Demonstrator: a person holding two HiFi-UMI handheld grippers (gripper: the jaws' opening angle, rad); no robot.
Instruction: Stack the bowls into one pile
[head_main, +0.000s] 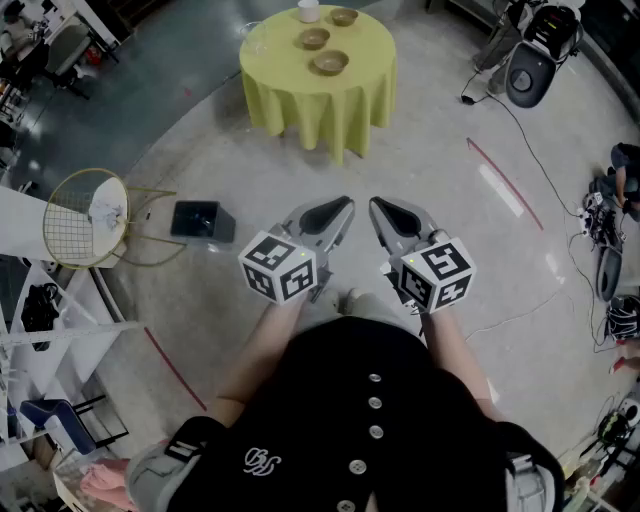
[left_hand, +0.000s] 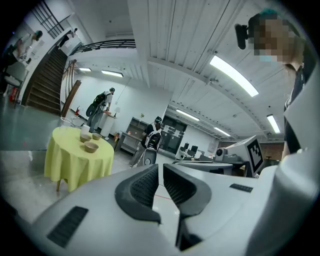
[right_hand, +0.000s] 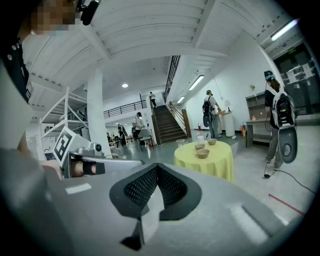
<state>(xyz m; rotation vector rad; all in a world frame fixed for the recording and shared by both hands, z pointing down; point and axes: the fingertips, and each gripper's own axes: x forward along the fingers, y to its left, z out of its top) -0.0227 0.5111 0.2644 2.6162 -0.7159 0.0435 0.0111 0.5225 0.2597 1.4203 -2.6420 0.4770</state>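
With my left tongs (head_main: 343, 207) and right tongs (head_main: 377, 206) both closed and empty, stacking hasn't begun: the bowls (head_main: 329, 63) sit well ahead on the table (head_main: 300, 105), so I'd approach, then open.

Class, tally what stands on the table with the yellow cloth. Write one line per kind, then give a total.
Bowls: 3
White cup: 1
Clear cup: 1
Total: 5
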